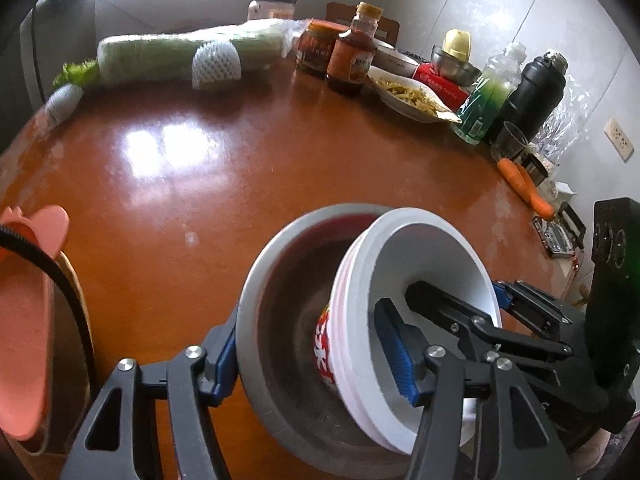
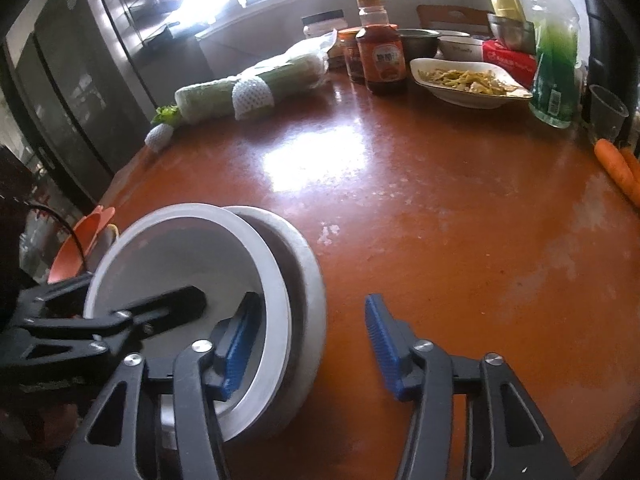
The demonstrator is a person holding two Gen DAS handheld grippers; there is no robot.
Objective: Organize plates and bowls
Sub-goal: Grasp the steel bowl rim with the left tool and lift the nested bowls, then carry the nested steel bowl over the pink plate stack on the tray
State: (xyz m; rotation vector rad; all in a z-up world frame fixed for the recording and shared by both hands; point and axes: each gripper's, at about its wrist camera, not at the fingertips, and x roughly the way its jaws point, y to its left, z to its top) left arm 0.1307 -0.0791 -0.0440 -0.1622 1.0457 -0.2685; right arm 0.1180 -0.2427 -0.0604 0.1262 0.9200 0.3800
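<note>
Straddling metal bowl (image 1: pixel 280 320) and white bowl (image 1: pixel 440 256), my left gripper (image 1: pixel 308 336): grip I cannot tell; right gripper (image 2: pixel 312 308) gapes. Unreadable red lettering (image 1: pixel 326 356) at six o'clock, left view only.

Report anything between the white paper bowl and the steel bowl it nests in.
Nothing visible. The white red-printed paper bowl leans tilted inside the grey-rimmed steel bowl. The left gripper and right gripper each have one finger inside the white one.

Both your wrist cams sit close over the table's (image 1: pixel 168 184) near edge, angled down toward the far edge, sharing the nested bowls (image 2: pixel 256 280) and far-side clutter.
</note>
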